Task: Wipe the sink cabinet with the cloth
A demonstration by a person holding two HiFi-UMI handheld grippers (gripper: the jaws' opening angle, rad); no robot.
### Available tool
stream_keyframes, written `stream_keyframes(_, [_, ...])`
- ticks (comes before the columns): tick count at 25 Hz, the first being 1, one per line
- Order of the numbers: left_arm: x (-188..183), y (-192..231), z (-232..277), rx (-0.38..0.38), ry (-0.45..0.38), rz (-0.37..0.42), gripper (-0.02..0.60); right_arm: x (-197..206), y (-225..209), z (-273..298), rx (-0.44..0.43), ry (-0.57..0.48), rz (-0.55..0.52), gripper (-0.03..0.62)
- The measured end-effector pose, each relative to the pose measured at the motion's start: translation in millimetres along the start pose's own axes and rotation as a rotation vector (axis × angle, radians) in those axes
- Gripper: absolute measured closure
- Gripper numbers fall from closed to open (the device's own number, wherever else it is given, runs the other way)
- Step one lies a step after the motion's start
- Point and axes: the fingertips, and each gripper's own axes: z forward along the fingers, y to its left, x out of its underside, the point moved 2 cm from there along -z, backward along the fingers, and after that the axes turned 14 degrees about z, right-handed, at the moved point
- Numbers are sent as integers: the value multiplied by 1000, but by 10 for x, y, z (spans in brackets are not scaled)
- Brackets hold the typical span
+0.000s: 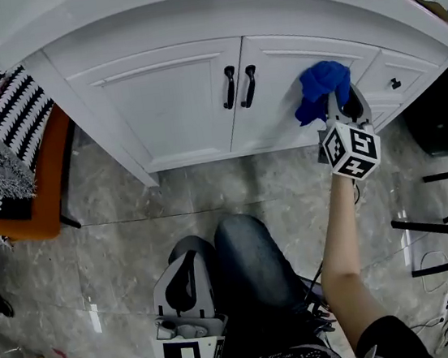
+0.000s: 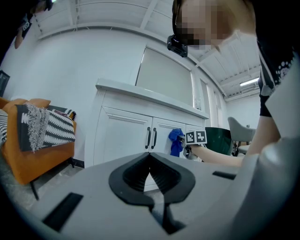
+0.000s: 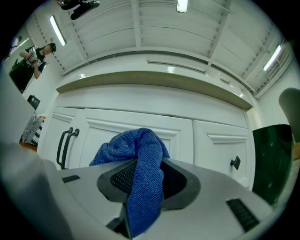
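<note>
The right gripper (image 1: 340,103) is held out at arm's length toward the white panelled sink cabinet (image 1: 172,99); its fingers (image 3: 174,179) are clamped on a blue terry cloth (image 3: 140,154), which runs up between them in a thick fold and bunches into a loose ball just beyond the tips; a tail of the same cloth hangs down behind the tips, back toward the camera; the bunched end (image 1: 322,87) lies against the upper part of the right-hand cabinet door and appears to touch it; the pair of black bar handles (image 1: 240,87) stands to the left of these fingers, and a small black knob (image 1: 396,83) on the narrow drawer front stands to their right; the pale counter (image 3: 154,82) runs well above them.

The left gripper (image 1: 187,262) rests low beside the person's knee in dark jeans (image 1: 247,261), well back from the cabinet; its fingers (image 2: 133,177) are drawn together and hold nothing; far ahead of them the cabinet doors show, with the cloth and the right gripper's marker cube (image 2: 196,137) off to their right; an orange chair (image 1: 41,190) draped with a black-and-white striped fringed throw (image 1: 10,137) stands to their left on the grey marble floor (image 1: 118,245).
</note>
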Motion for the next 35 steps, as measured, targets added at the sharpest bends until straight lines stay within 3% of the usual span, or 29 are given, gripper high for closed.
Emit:
stream_keyframes(15, [4,42,-22,-19,-4,-3,577,15,-447,-42,109,6,33,453])
stream_keyframes(20, [51,67,-66,-21,7,-8,577,-25,-403,-76,118,-14,68,454])
stream_keyframes(23, [84,69,-94,-20,13,-11,577,-189,-168,-279,75,-85,95,455])
stream_keyframes(27, [73,67,-111,-16,9,-10,577,-290,353,-530,-47,-128,56,455])
stream_keyframes(35, [82,110,-184,-28,8,-7,577,178,1042,-594,-179,2,-1,456])
